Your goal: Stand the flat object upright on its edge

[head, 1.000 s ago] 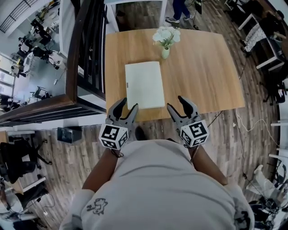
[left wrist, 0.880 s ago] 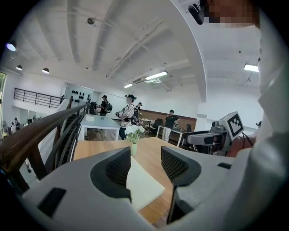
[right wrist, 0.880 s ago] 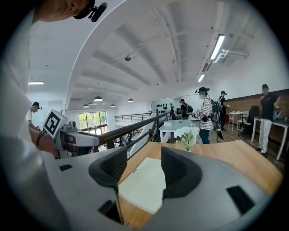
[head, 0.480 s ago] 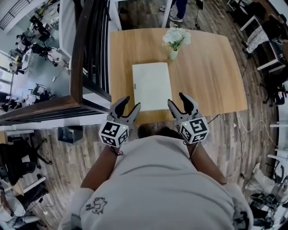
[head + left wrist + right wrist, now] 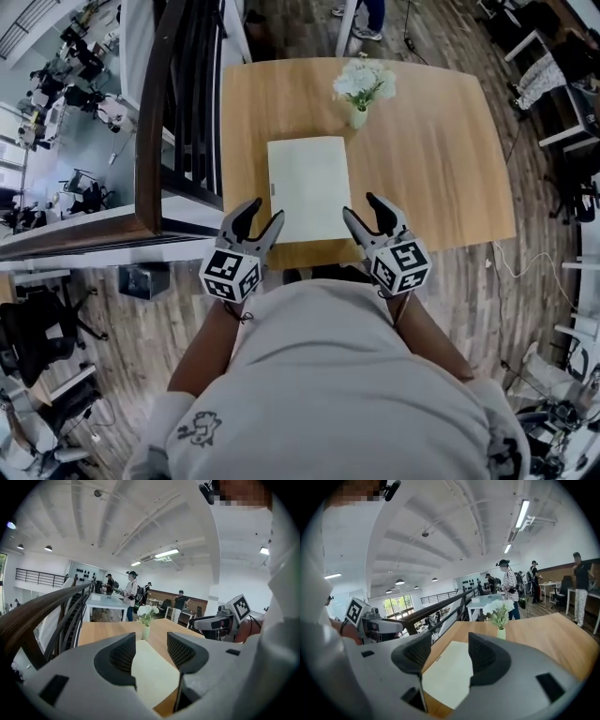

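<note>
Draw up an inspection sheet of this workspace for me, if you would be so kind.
Surface: wooden table, holding two things.
Job's things: flat white object lies flat near the front edge, untouched.
Clutter: vase of white flowers just beyond the object.
Grippers: left gripper open, empty; right gripper jaws opening, nothing between them; both hover at the object's near corners.
Cables: pale cable on the floor, right of the table.
Surroundings: stair railing at left; people beyond the table.
</note>
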`<action>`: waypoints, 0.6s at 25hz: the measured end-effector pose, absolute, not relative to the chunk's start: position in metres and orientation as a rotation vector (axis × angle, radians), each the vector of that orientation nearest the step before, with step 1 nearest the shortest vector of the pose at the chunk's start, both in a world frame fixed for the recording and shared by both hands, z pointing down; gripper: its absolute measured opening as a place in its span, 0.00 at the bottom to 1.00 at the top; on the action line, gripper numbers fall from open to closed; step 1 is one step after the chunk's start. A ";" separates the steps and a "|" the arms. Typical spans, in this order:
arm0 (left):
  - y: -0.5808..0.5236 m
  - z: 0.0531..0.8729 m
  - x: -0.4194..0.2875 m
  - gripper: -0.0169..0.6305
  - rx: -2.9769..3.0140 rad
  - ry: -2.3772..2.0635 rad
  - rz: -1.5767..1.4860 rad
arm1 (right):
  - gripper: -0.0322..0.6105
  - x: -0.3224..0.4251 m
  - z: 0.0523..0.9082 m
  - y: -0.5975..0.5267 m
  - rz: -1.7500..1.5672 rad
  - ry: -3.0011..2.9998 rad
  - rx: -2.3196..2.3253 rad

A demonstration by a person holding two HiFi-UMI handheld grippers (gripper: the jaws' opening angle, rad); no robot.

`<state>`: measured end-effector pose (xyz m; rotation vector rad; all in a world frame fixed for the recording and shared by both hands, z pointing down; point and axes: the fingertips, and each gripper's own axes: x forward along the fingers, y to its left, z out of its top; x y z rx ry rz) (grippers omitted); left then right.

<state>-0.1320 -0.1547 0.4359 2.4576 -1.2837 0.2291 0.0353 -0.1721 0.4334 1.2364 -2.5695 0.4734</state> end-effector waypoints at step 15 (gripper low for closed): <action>-0.210 0.511 -0.140 0.34 2.251 -1.301 0.396 | 0.47 0.041 0.529 -0.225 0.705 -2.441 1.008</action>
